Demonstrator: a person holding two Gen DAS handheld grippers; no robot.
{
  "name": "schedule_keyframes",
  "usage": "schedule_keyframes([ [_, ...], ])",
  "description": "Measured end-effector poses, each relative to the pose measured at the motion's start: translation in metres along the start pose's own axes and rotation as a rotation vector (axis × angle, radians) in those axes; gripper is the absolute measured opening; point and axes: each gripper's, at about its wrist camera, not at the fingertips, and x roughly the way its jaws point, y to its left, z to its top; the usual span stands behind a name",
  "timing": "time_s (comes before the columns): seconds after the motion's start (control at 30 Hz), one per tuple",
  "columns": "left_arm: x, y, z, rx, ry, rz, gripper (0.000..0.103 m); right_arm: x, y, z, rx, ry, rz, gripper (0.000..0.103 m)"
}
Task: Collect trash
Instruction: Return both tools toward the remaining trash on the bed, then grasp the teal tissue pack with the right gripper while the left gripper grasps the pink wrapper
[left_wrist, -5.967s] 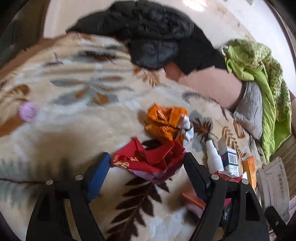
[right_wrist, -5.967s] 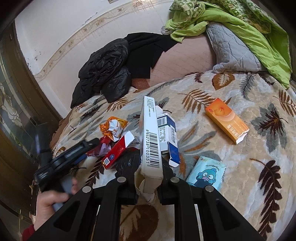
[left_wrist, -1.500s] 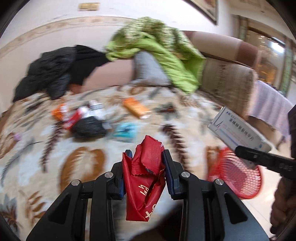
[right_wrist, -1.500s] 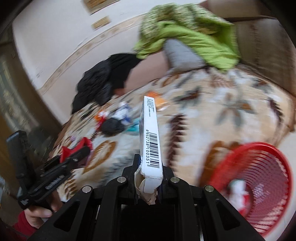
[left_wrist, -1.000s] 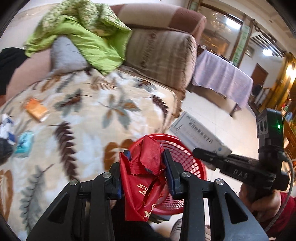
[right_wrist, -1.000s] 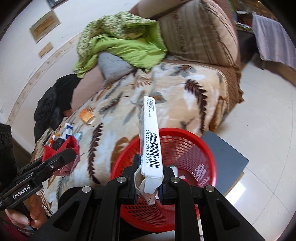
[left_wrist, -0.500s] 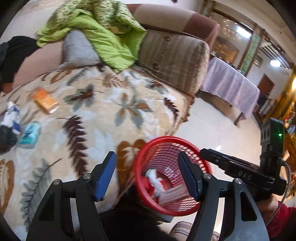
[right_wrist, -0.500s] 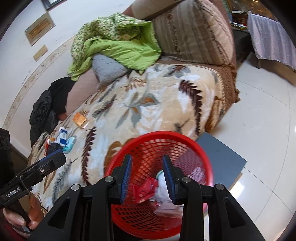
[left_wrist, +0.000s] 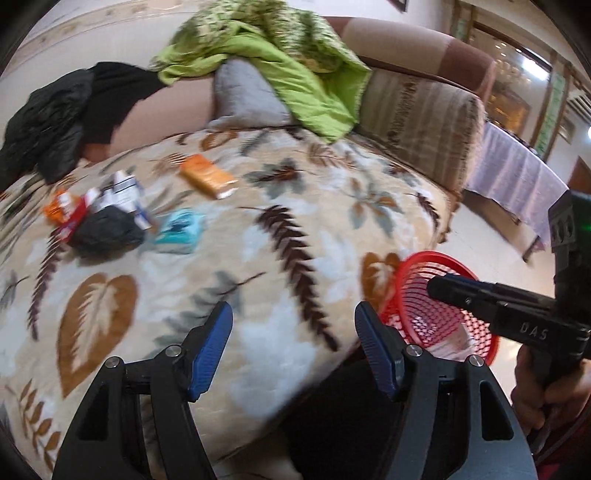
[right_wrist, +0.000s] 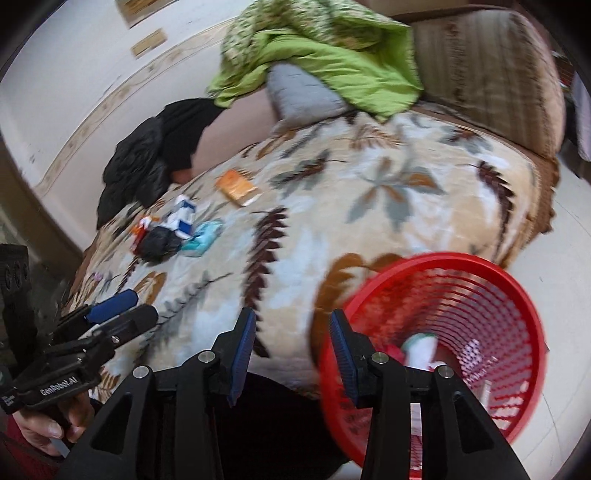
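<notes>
My left gripper (left_wrist: 292, 309) stands open over the leaf-patterned blanket (left_wrist: 258, 258), with nothing between its blue pads. The jaws of my right gripper (right_wrist: 292, 314) are opening, also with nothing between them, just left of the red mesh basket (right_wrist: 443, 258). White and red trash (right_wrist: 421, 345) lies inside the basket (left_wrist: 417, 269). Farther back on the blanket lie an orange box (left_wrist: 208, 176), a teal packet (left_wrist: 181, 230), a black bag (left_wrist: 105, 230), a blue-and-white box (left_wrist: 123, 192) and an orange wrapper (left_wrist: 61, 208).
A green quilt (left_wrist: 280, 55) and grey pillow (left_wrist: 247, 96) lie against the sofa back, with a black jacket (left_wrist: 55, 114) to the left. The striped armrest (left_wrist: 417, 110) borders the blanket. A cloth-covered table (left_wrist: 517, 177) stands on the tiled floor (right_wrist: 565, 240).
The left gripper let go of the red wrapper and the right let go of the white box; both now lie in the basket. Both views have swung left, from the basket towards the blanket.
</notes>
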Motion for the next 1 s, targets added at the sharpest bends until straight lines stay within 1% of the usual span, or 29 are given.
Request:
schedule_keyframes([
  [0.1,-0.008,0.026,-0.003,-0.045,-0.017,0.042,0.068,0.014,0.024,0.010,-0.037,0.021,0.030,0.046],
  [0.17,-0.012,0.051,-0.002,-0.096,-0.032,0.072,0.068,0.026,0.045,0.016,-0.075,0.035,0.057,0.048],
  [0.2,-0.013,0.058,-0.002,-0.115,-0.036,0.083,0.068,0.031,0.054,0.018,-0.092,0.040,0.062,0.048],
  [0.3,-0.020,0.096,-0.003,-0.199,-0.058,0.126,0.068,0.048,0.085,0.023,-0.149,0.046,0.081,0.050],
  [0.37,-0.023,0.115,-0.004,-0.228,-0.072,0.167,0.068,0.063,0.105,0.028,-0.185,0.051,0.092,0.050],
  [0.47,-0.030,0.145,-0.008,-0.268,-0.099,0.239,0.068,0.087,0.126,0.039,-0.203,0.064,0.101,0.050],
  [0.57,-0.033,0.177,-0.014,-0.322,-0.124,0.312,0.068,0.114,0.135,0.050,-0.169,0.086,0.106,0.050],
  [0.6,-0.033,0.186,-0.017,-0.338,-0.130,0.333,0.068,0.126,0.138,0.054,-0.157,0.099,0.100,0.051],
  [0.63,-0.032,0.199,-0.023,-0.359,-0.132,0.362,0.068,0.138,0.140,0.057,-0.147,0.113,0.086,0.053],
  [0.7,-0.029,0.216,-0.029,-0.387,-0.124,0.388,0.068,0.163,0.142,0.065,-0.105,0.132,0.048,0.056],
  [0.73,-0.027,0.227,-0.031,-0.409,-0.107,0.397,0.068,0.174,0.142,0.069,-0.085,0.144,0.026,0.057],
  [0.8,-0.028,0.244,-0.032,-0.466,-0.106,0.375,0.068,0.198,0.141,0.080,-0.034,0.161,-0.028,0.057],
  [0.83,-0.029,0.249,-0.031,-0.480,-0.111,0.372,0.068,0.210,0.141,0.086,0.003,0.167,-0.044,0.058],
  [0.9,-0.032,0.259,-0.031,-0.501,-0.117,0.381,0.068,0.230,0.143,0.094,0.036,0.187,-0.070,0.058],
  [0.97,-0.033,0.264,-0.032,-0.514,-0.115,0.397,0.068,0.247,0.146,0.097,0.046,0.186,-0.096,0.058],
  [1.0,-0.034,0.268,-0.032,-0.520,-0.116,0.400,0.068,0.255,0.148,0.097,0.031,0.188,-0.115,0.058],
])
